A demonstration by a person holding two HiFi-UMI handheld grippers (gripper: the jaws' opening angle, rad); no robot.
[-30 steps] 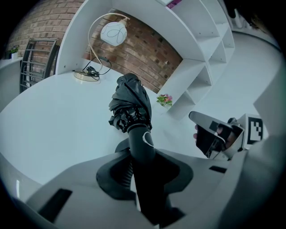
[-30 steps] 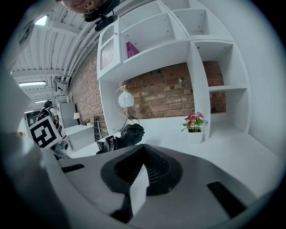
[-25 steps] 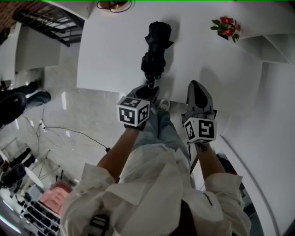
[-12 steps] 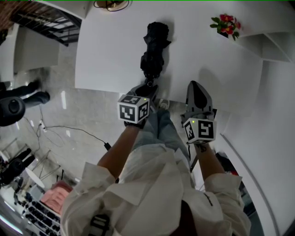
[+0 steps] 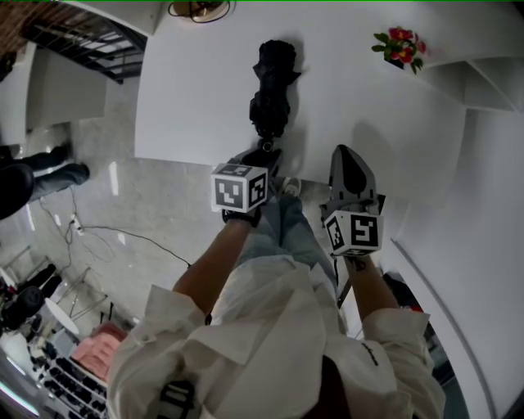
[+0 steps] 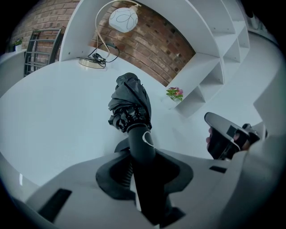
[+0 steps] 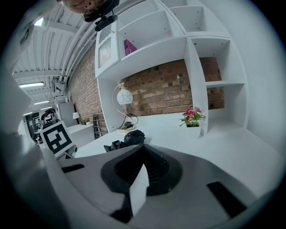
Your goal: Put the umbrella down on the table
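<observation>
A folded black umbrella (image 5: 273,90) lies lengthwise on the white table (image 5: 196,90), its canopy pointing away from me. My left gripper (image 5: 262,157) is at the table's near edge, shut on the umbrella's handle. In the left gripper view the black handle (image 6: 140,150) runs between the jaws and the bunched canopy (image 6: 129,105) rests on the tabletop beyond. My right gripper (image 5: 347,155) hovers over the near edge to the right of the umbrella, shut and holding nothing. The right gripper view shows the umbrella (image 7: 125,141) off to the left, above its shut jaws.
A small pot of red flowers (image 5: 399,47) stands at the table's far right, by white shelving (image 5: 483,82). A lamp base with cable (image 5: 201,8) sits at the far edge. The person's legs are below the table edge. Grey floor lies to the left.
The left gripper has shifted slightly forward with the handle. The umbrella has barely moved on the table. The right gripper has stayed still.
</observation>
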